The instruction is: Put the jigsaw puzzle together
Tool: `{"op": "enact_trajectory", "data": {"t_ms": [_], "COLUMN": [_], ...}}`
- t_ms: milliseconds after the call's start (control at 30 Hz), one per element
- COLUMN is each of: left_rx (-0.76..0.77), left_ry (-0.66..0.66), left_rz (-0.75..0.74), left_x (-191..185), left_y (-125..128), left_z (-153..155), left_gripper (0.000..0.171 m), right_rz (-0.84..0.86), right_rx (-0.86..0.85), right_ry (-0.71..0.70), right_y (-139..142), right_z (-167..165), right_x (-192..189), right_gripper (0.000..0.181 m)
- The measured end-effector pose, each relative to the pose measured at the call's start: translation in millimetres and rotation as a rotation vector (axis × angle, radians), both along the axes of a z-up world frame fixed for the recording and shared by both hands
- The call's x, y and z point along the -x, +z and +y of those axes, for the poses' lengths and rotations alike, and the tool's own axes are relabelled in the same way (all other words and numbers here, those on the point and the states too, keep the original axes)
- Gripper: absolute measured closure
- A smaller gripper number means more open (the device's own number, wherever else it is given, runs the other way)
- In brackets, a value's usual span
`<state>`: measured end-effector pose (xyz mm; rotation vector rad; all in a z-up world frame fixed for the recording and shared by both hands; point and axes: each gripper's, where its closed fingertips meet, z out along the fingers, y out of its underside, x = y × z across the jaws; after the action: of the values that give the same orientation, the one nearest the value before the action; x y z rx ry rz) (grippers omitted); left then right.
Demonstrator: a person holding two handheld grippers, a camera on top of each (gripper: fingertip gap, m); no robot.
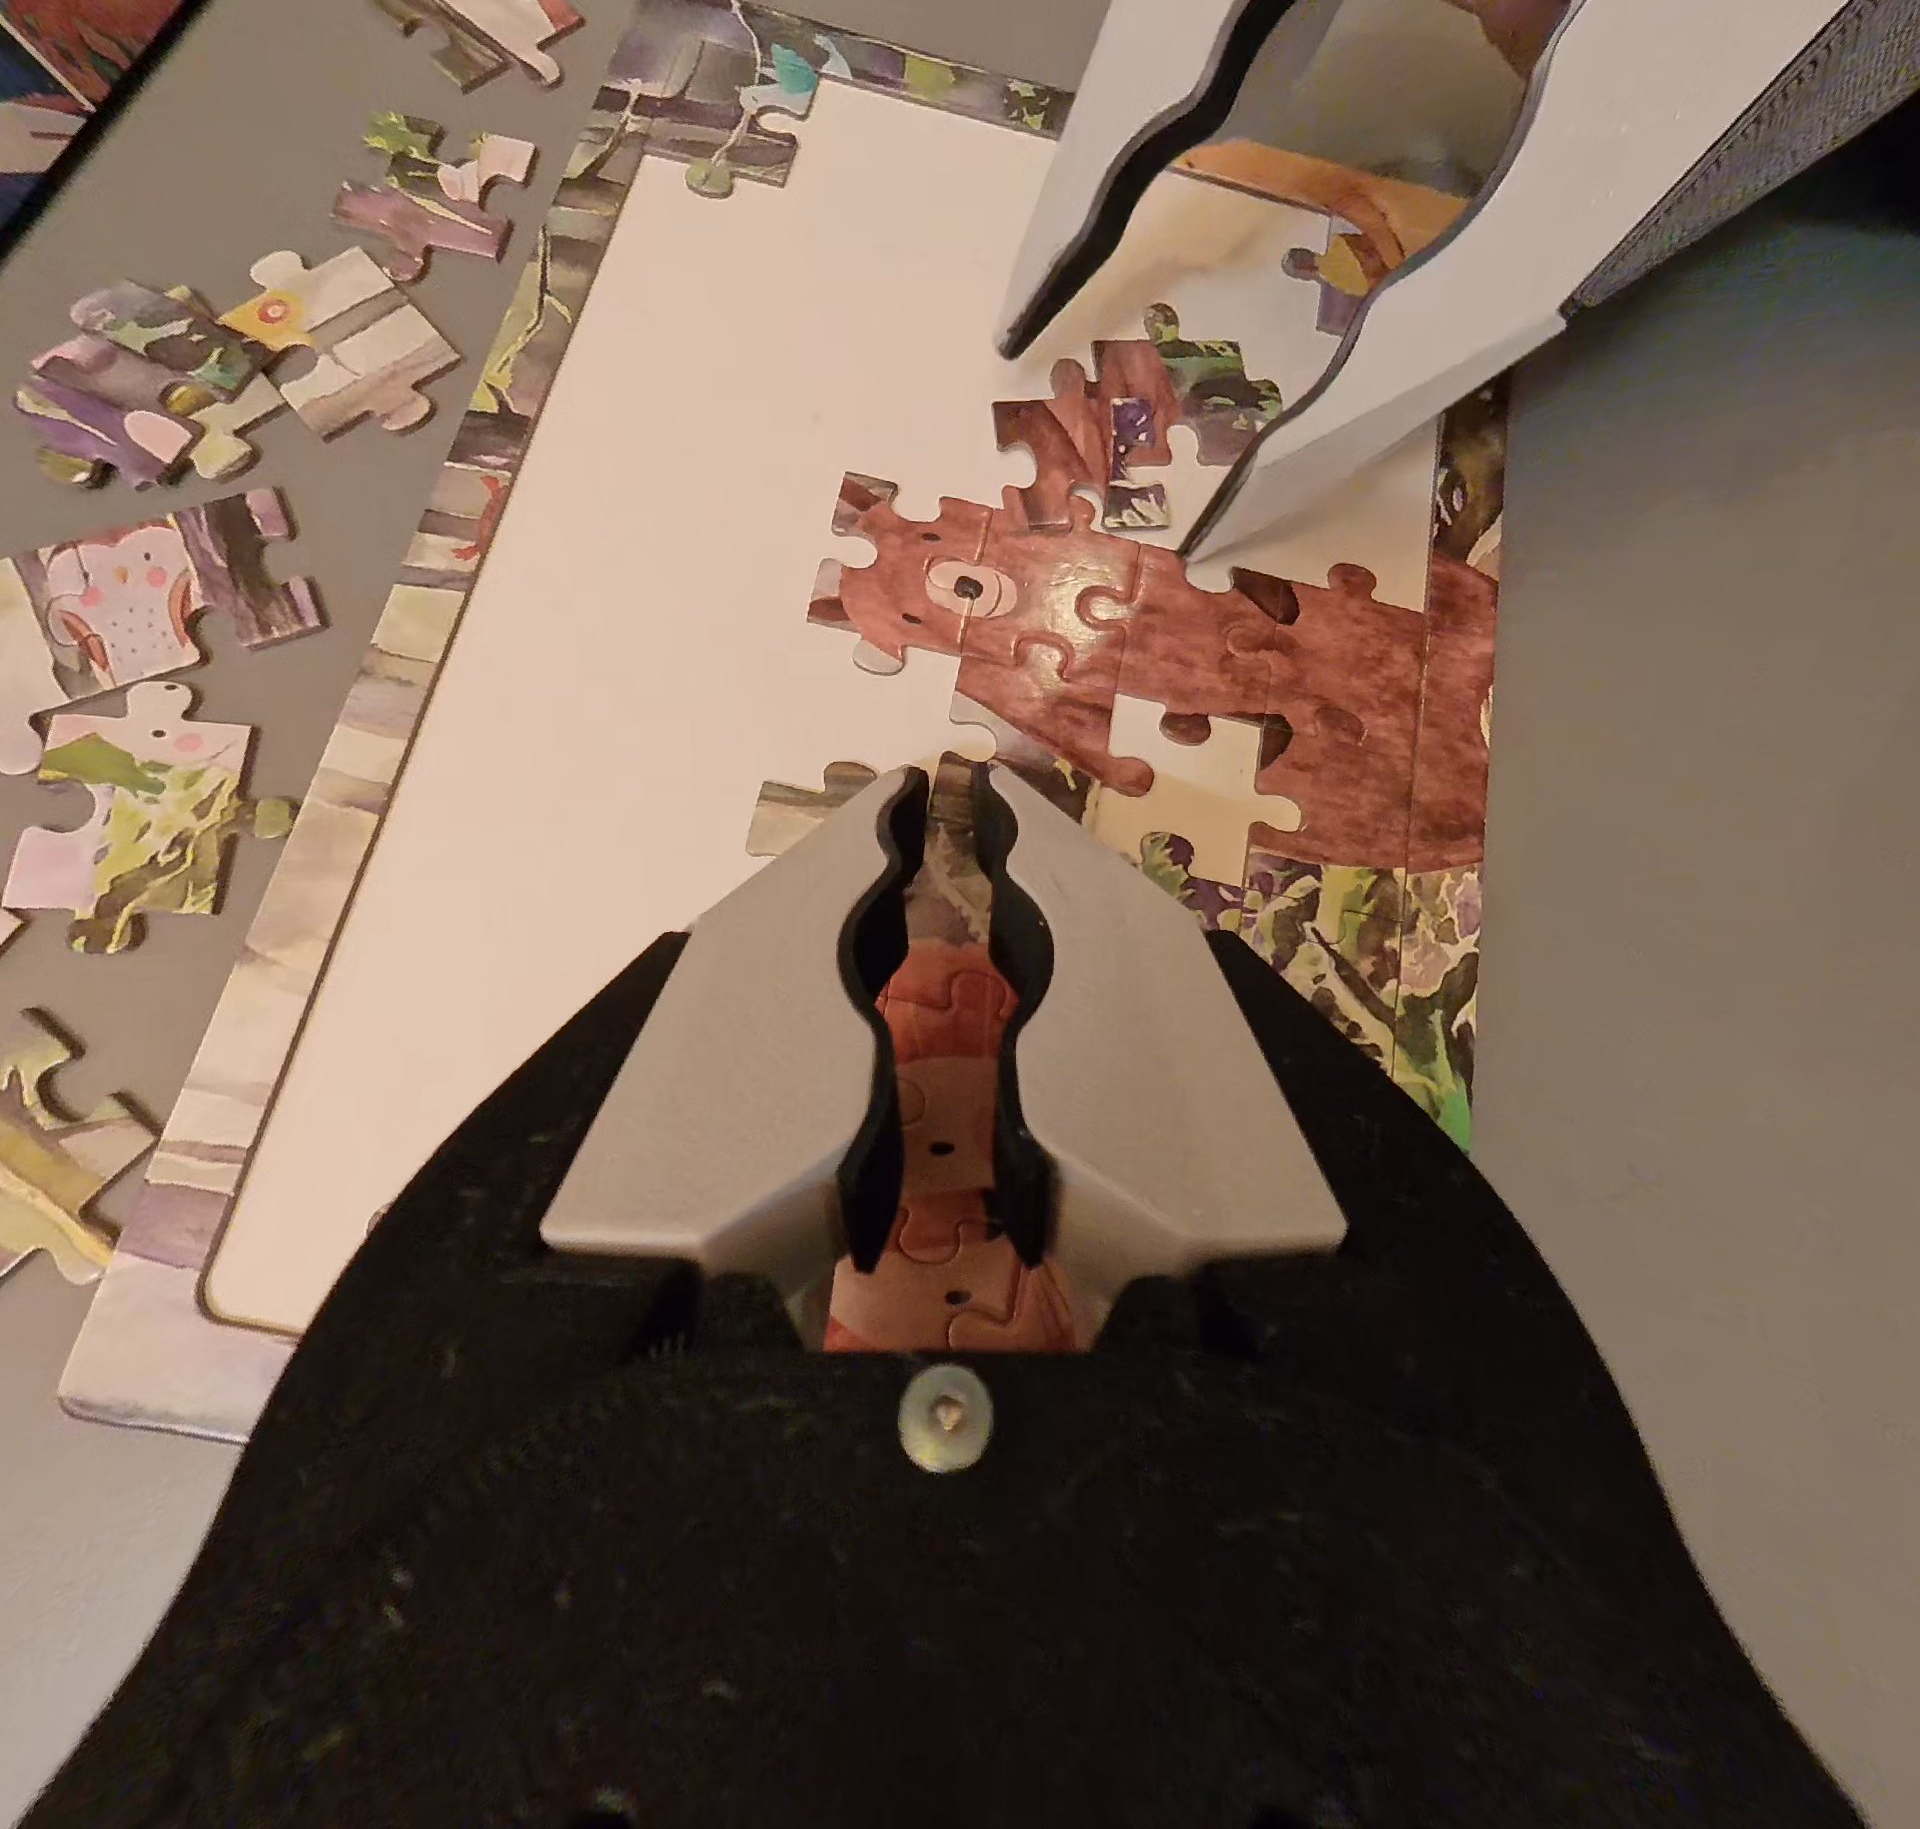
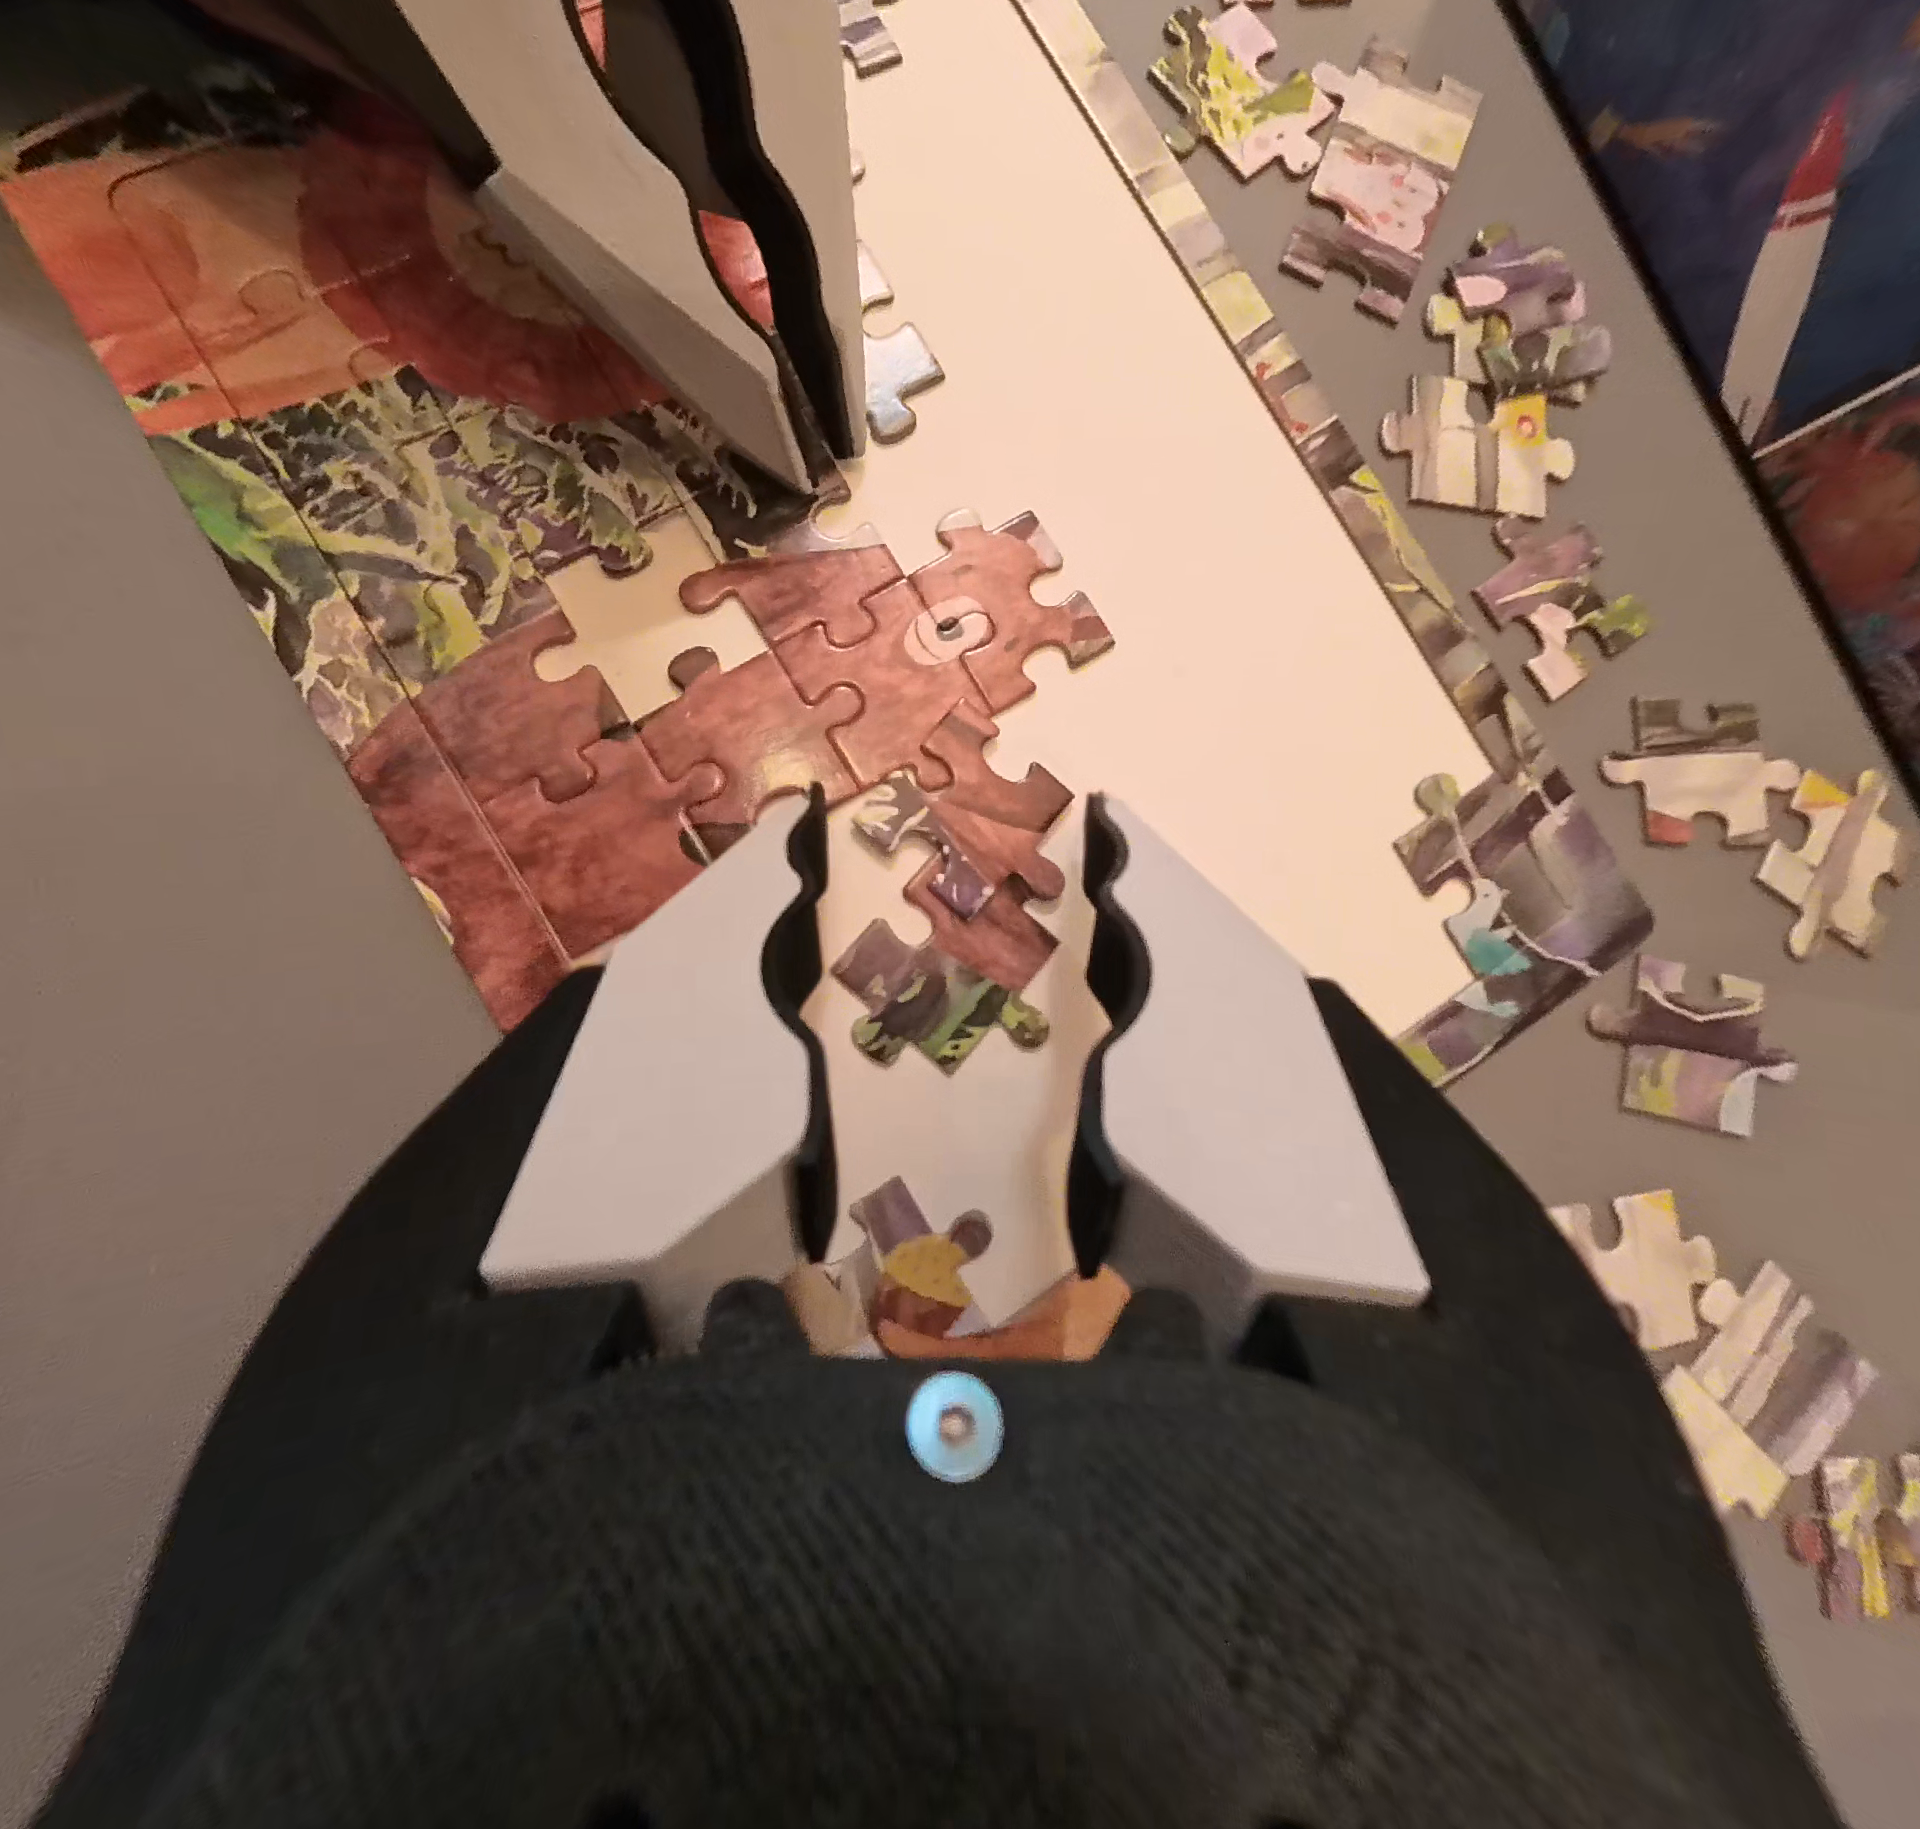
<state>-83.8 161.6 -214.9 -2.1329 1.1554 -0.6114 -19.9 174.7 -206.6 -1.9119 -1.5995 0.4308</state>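
Grippers, grey two-finger with black bodies: two, left gripper [image 1: 954,777] and right gripper [image 2: 951,823].
Puzzle tray, white cardboard with printed border [image 1: 623,532]: one.
Loose, unjoined cardboard pieces inside the tray [image 2: 951,906]: two.
Loose cardboard pieces on the grey table [image 2: 1444,449]: over a dozen; overlaps prevent an exact count.

Glossy cardboard puzzle pieces [image 1: 1049,626]; matt grey tabletop [image 1: 1683,740]; smooth matt plastic left claw [image 1: 958,777] on rough black body.
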Motion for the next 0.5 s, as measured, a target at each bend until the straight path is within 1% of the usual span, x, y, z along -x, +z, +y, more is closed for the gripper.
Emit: {"op": "enact_trajectory", "data": {"t_ms": [233, 367, 500], "left_rx": [-0.012, -0.020, -0.025], "left_ry": [-0.001, -0.001, -0.001], "left_rz": [0.008, 0.013, 0.016], "left_x": [-0.1, 0.0, 0.0], "left_y": [-0.2, -0.2, -0.3], "left_z": [0.1, 0.1, 0.2], "left_gripper": [0.162, 0.162, 0.162], "right_rz": [0.033, 0.075, 0.113], "right_rx": [0.017, 0.070, 0.118], "right_ry": [0.063, 0.110, 0.117], "right_y": [-3.3, -4.5, -6.0], "right_z": [2.9, -1.1, -2.4], "right_x": [-4.3, -5.0, -2.7], "right_gripper": [0.128, 0.125, 0.126]}}
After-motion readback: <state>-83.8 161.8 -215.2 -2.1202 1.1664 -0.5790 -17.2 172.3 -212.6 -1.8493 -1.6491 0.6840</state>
